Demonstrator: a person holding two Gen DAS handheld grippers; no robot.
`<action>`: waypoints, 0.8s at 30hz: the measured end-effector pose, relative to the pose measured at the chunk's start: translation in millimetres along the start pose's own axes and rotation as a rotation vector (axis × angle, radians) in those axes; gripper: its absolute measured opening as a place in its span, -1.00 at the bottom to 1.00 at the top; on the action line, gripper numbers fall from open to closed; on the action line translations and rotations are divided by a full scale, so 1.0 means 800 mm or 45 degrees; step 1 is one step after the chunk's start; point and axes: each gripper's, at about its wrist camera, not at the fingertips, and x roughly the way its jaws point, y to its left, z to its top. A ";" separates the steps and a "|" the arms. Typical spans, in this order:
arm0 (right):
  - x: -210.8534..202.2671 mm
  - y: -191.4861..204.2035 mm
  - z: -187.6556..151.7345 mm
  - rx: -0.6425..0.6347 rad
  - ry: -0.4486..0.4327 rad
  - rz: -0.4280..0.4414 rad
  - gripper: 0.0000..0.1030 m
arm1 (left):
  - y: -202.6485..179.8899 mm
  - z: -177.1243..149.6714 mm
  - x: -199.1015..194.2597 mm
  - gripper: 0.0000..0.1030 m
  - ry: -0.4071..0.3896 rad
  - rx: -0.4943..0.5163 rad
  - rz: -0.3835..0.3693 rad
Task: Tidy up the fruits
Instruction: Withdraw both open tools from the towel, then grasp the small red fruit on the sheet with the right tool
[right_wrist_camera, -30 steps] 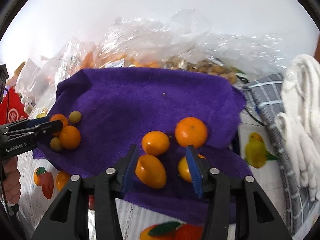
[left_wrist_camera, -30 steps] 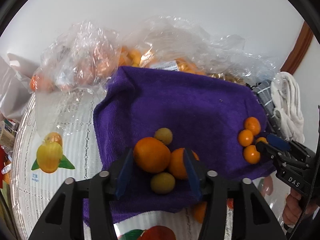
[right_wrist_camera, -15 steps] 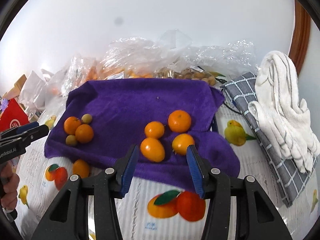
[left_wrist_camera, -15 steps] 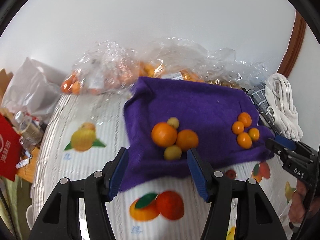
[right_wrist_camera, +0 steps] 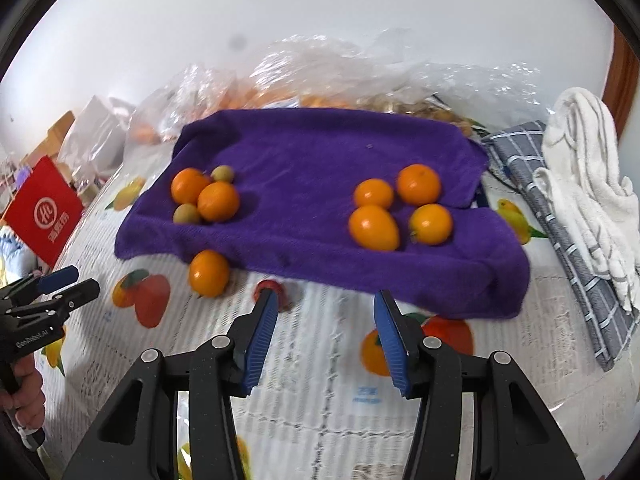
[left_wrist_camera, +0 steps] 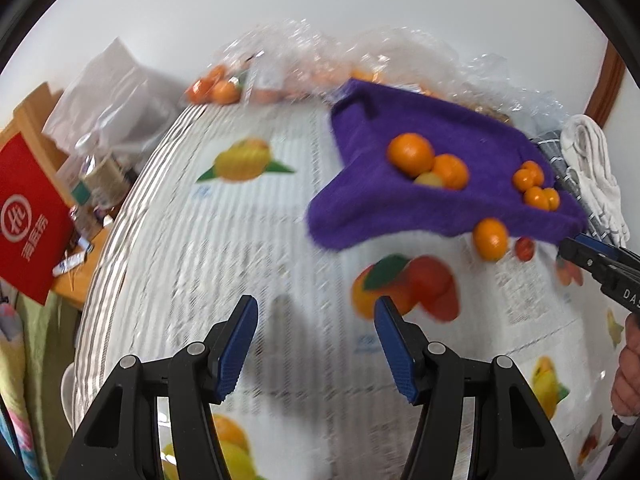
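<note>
**Both grippers empty near the worktop's front edge, fruit grouped on a purple towel beyond**

Nearest, at the front edge: right gripper [right_wrist_camera: 323, 334] parted, holding nothing, above a fruit-printed tablecloth [right_wrist_camera: 320, 408]. Left gripper [left_wrist_camera: 316, 344] likewise released and empty, toward the front left.

Just past the right gripper: a stray orange fruit [right_wrist_camera: 209, 273] on the cloth, touching the front edge of the purple towel [right_wrist_camera: 312, 152]; beside it a small red item, partly hidden.

On the towel, toward the left: two oranges [right_wrist_camera: 218, 201] with two small greenish fruits [right_wrist_camera: 186, 213], bunched together. Toward the right: four oranges [right_wrist_camera: 373, 227], close together; the nearest egg-shaped, long axis running roughly left to right, the others near round with no clear direction.

Likely light, firm, smooth-skinned and prone to rolling; best taken across the middle, gently enough not to bruise.

Far edge: clear plastic bags [right_wrist_camera: 320, 68] with more fruit.
</note>
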 end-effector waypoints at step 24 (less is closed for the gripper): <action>0.062 0.032 0.000 -0.065 0.017 0.019 -0.55 | 0.017 -0.016 0.009 0.13 -0.028 -0.027 -0.040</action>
